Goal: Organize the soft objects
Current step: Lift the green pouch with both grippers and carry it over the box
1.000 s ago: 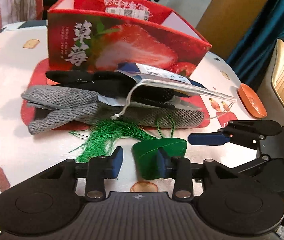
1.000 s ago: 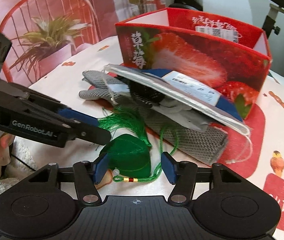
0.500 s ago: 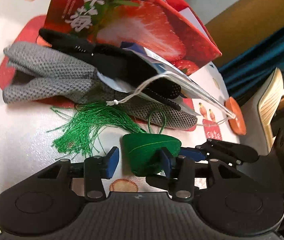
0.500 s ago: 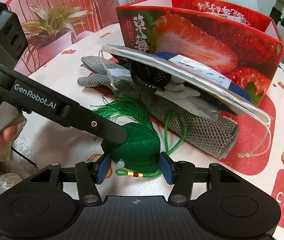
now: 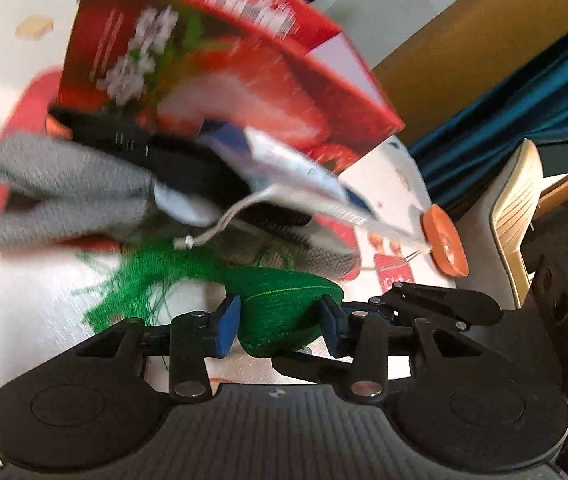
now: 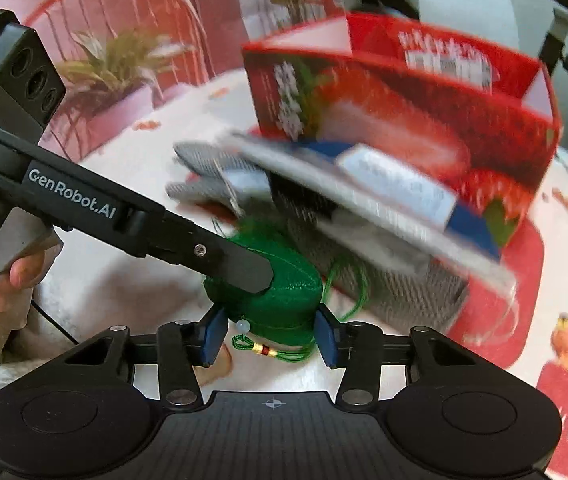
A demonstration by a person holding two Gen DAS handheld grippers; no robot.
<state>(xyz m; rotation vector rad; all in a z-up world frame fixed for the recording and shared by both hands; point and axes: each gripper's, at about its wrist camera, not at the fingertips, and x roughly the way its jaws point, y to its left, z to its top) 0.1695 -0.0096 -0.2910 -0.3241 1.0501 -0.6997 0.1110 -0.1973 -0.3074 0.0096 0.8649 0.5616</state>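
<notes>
In front of the red strawberry-print carton [image 6: 404, 92] | left tongs [image 5: 280, 322] closing round green silk pouch [image 5: 284, 312] | right tongs [image 6: 270, 338] closing round it too, pads touching.

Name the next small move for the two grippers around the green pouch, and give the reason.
Probably let the closing right gripper finish its squeeze on the green pouch, then lift slightly. Both grippers straddle it, and the left gripper, also closing, crowds the same pouch. Its tassel and cord lie against the grey cloth, so a low lift should show any snag.
</notes>
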